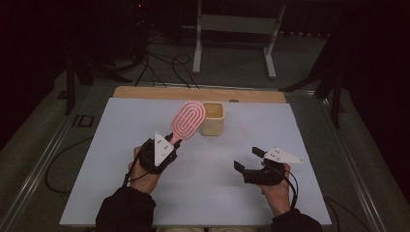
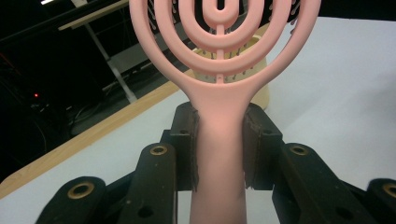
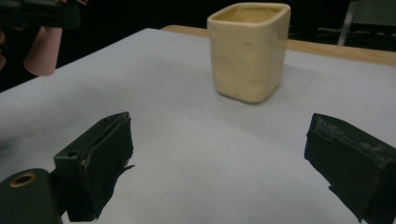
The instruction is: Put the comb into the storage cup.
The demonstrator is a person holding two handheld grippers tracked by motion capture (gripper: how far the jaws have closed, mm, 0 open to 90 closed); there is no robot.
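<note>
The left hand-held gripper [image 2: 219,154] squeezes the pink brush [image 1: 187,120]; it should tip slowly into the cup [image 1: 212,118]. The right hand-held gripper [image 3: 224,172] gapes wide, holding nothing.

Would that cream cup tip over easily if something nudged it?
Probably not: the cup looks squat, square and thick-walled, so it would likely slide on the table. It looks like ceramic, so fairly heavy and breakable if dropped.

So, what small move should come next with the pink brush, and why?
Probably carry the pink brush a little farther over the cream cup and turn its handle downward. The left hand-held gripper is clamped on the handle, the head hangs just beside the cup's open mouth, and the right hand-held gripper is open and holds nothing.
</note>
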